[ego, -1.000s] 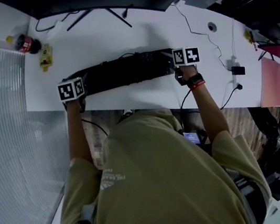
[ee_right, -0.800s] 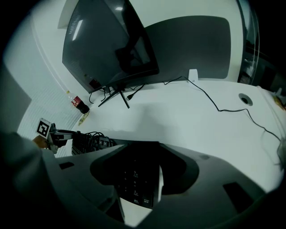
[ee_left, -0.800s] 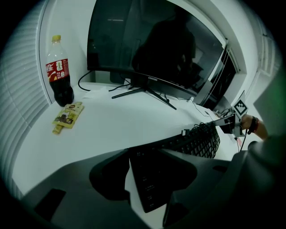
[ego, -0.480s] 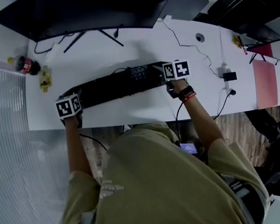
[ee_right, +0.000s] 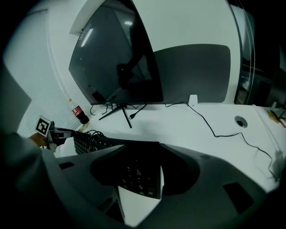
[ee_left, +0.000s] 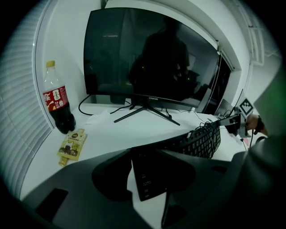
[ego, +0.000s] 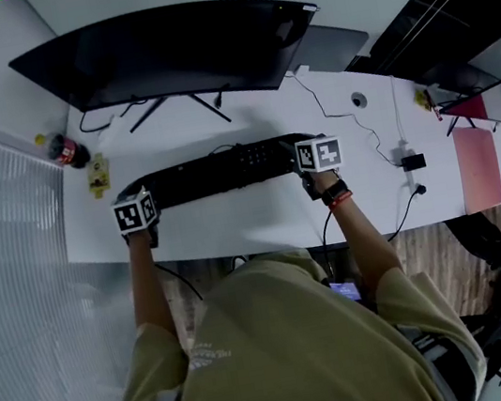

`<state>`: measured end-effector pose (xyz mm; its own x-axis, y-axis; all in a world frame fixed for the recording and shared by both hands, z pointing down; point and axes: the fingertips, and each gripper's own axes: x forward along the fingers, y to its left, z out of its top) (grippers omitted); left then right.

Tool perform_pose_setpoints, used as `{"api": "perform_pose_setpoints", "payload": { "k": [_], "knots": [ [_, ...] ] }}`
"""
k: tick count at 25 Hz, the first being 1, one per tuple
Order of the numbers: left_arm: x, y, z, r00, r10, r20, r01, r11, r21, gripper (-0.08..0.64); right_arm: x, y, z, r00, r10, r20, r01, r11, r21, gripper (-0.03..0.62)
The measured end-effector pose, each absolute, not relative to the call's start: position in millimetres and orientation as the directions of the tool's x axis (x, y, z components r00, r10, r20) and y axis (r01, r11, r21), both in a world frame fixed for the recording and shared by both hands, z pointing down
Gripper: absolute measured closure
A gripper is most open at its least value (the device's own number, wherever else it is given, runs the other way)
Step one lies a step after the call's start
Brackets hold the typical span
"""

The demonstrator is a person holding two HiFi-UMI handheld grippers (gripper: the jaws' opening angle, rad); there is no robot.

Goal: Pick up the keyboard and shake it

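I have the keyboard (ego: 217,170), a long flat black slab with rows of low keys, clear of the glossy white desk (ego: 235,218) in front of the monitor's splayed stand. It spans from one gripper to the other. The left gripper (ee_left: 149,179) has just been closing its dark, matte jaws, and they now clamp the keyboard's left end. The right gripper (ee_right: 138,179) is clamped on the end with the number pad. A second ago the keyboard lay flat on the desk, nearer its front edge. It now sits higher and further from that edge, and both marker cubes have come up with it.

The wide, curved black monitor (ego: 178,50) carries a small white logo on its lower bezel that I cannot read reliably. The dark cola bottle (ee_left: 57,107) has a yellow cap and a red label with white lettering too small to read. Beside it lies a yellow pouch (ee_left: 72,145) with illegible print. A thin black cable (ee_right: 223,132) snakes across the desk.
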<state>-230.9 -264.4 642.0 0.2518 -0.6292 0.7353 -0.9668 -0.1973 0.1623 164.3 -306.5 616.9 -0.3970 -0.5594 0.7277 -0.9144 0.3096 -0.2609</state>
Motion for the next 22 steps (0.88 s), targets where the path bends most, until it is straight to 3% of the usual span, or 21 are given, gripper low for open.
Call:
{"api": "perform_pose_setpoints", "payload": {
  "k": [9,22],
  "knots": [
    [-237.4,-278.6,633.6,0.277,-0.680,0.679,-0.961,-0.211,0.181,0.403,159.2,-318.6,601.2,-0.402,-0.613,0.680,-0.911,0.344,-0.228,0.371],
    [-243.9,-317.7,607.9,0.231,-0.748,0.622,-0.969,-0.232,0.080,0.413,157.0,-353.0,585.1,-0.427,-0.742,0.516,-0.901,0.394,-0.179,0.374]
  ]
}}
